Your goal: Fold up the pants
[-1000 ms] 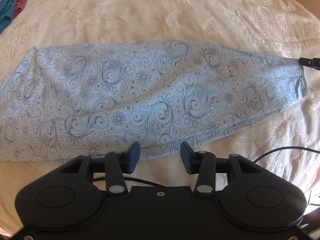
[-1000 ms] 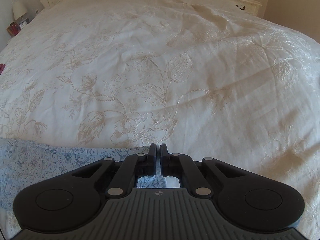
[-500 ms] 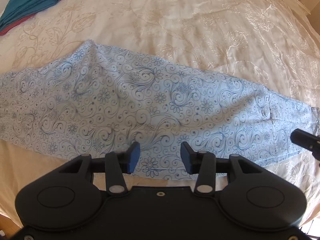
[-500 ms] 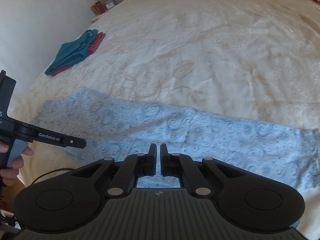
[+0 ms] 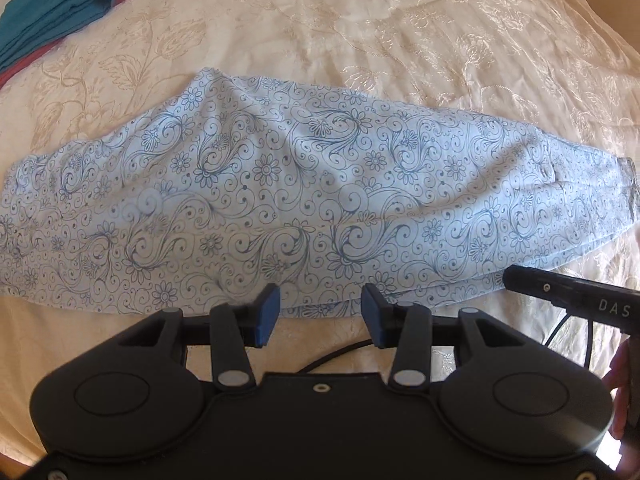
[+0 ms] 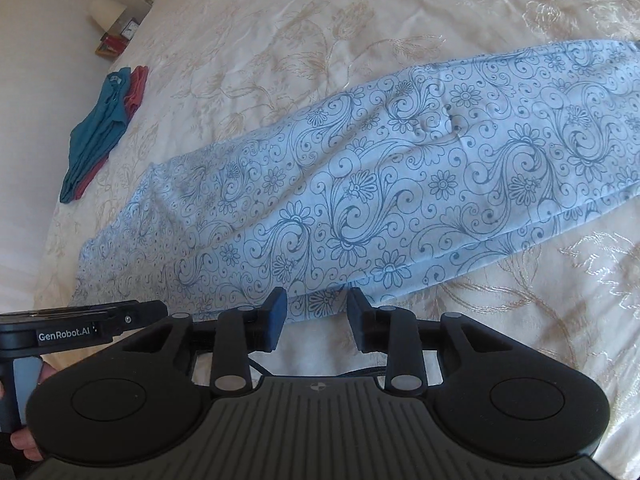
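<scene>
The light blue pants (image 5: 304,200) with a dark swirl-and-flower print lie folded lengthwise, legs stacked, across a cream embroidered bedspread (image 5: 360,32). My left gripper (image 5: 320,312) hovers open over their near edge with nothing between its blue pads. My right gripper (image 6: 316,312) hangs over the near edge of the same pants (image 6: 400,184); its jaws are opening and empty. The right tool's tip shows at the right of the left wrist view, and the left tool at the lower left of the right wrist view.
Folded teal and red clothes (image 6: 100,132) lie near the bed's far left corner, also seen as teal and red clothes (image 5: 52,8) in the left wrist view. A nightstand with a lamp (image 6: 106,10) stands beyond. A black cable (image 5: 560,328) trails over the bedspread by the grippers.
The right gripper let go and swung left along the pants, tilting down, its jaws going from shut to apart. The left gripper slid sideways along the near edge, still open.
</scene>
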`<state>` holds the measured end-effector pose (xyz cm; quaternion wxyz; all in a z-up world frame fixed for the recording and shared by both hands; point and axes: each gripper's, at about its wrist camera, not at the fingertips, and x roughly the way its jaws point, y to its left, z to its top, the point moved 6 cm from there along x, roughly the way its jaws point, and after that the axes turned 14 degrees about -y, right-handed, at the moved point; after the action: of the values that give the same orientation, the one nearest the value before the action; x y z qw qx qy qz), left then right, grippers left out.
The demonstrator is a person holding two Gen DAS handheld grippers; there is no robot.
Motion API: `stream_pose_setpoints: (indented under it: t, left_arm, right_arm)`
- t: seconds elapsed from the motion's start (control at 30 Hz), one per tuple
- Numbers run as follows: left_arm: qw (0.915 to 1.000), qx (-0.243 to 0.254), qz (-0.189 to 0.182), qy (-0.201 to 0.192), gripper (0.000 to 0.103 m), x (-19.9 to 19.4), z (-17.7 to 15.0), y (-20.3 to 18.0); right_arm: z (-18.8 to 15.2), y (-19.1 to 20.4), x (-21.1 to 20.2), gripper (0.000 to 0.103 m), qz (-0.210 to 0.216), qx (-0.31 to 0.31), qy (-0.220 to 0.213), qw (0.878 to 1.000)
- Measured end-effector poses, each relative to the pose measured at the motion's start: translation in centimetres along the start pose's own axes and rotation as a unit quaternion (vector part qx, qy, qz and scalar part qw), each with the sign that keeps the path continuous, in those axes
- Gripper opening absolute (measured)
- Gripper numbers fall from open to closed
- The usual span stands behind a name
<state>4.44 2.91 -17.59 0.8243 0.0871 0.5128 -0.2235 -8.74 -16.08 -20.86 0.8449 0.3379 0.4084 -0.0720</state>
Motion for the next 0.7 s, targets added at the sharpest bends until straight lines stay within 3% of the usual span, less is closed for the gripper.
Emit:
stream_pose_setpoints:
  t: [0.2, 0.33, 0.37, 0.4, 0.43, 0.57, 0.7]
  left_arm:
    - [0.9991, 0.031, -0.028, -0.004, 0.052, -0.5, 0.5, 1.4]
    - [0.9977, 0.057, -0.036, -0.01, 0.052, -0.7, 0.7, 2.2]
    - [0.9972, 0.064, -0.039, -0.011, 0.052, -0.8, 0.8, 2.4]
    - [0.9968, 0.069, -0.04, -0.012, 0.052, -0.8, 0.9, 2.5]
    - [0.9963, 0.073, -0.042, -0.014, 0.052, -0.7, 1.0, 2.6]
    - [0.9946, 0.086, -0.053, -0.023, 0.052, -0.9, 1.7, 2.8]
    - [0.9935, 0.094, -0.058, -0.027, 0.053, 0.1, 2.1, 2.3]
  right_arm:
    - [-0.3, -0.1, 1.7, 0.032, -0.037, 0.085, -0.022, 0.995]
    - [-0.6, -0.4, 2.4, 0.032, -0.044, 0.17, -0.043, 0.984]
    - [-0.6, -0.4, 2.5, 0.03, -0.043, 0.185, -0.048, 0.981]
    - [-0.6, -0.4, 2.5, 0.018, -0.042, 0.198, -0.055, 0.978]
    - [-0.6, -0.2, 2.5, 0.002, -0.044, 0.198, -0.06, 0.977]
    - [-0.2, 1.2, 1.0, 0.001, -0.05, 0.174, -0.078, 0.98]
    - [-1.1, 0.6, 0.4, 0.001, -0.095, 0.149, -0.065, 0.982]
